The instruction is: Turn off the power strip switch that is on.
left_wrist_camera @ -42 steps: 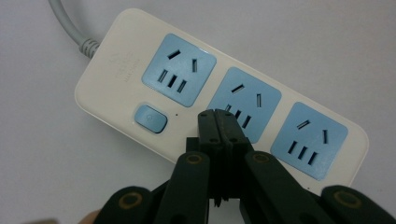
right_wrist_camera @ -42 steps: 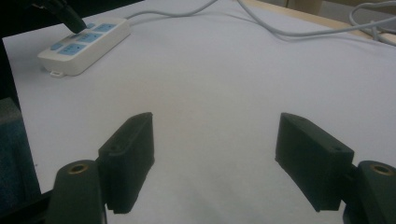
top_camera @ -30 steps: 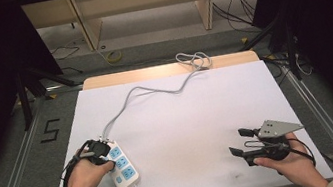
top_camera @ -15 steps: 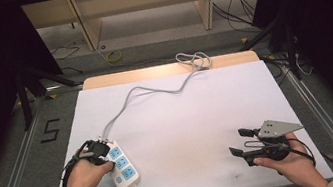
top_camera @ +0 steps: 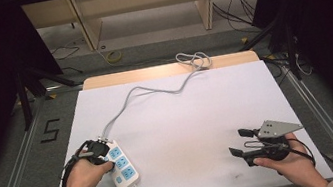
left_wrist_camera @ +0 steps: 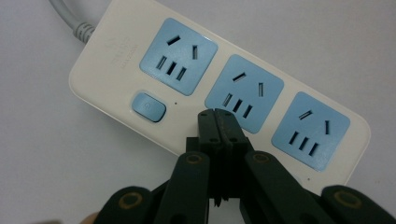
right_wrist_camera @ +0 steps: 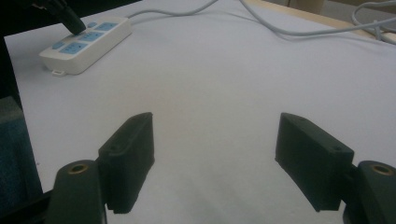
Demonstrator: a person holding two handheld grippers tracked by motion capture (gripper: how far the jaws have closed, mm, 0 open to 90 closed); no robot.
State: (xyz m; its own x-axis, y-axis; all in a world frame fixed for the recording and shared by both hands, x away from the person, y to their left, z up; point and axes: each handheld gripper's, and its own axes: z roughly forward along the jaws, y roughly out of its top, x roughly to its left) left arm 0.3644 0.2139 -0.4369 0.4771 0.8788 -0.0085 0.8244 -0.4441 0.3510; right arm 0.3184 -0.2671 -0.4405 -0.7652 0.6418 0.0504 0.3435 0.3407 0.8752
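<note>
A white power strip [top_camera: 122, 165] with three blue sockets and a blue switch lies at the near left of the white table. Its grey cord [top_camera: 154, 90] runs to the far edge. My left gripper [top_camera: 107, 162] is shut with nothing between its jaws; its tip hovers over the strip [left_wrist_camera: 219, 84] by the edge below the middle socket, right of the switch [left_wrist_camera: 149, 107]. My right gripper [top_camera: 242, 142] stands open above bare table at the near right, holding nothing. In the right gripper view the gripper [right_wrist_camera: 215, 154] faces the strip [right_wrist_camera: 84, 43] far off at the upper left.
The white table sheet [top_camera: 199, 118] lies on a wooden top, whose edge shows at the far side. The cord's plug end coils in a heap [top_camera: 195, 61] at the far edge. Metal rails [top_camera: 18, 162] flank the table; shelving stands beyond.
</note>
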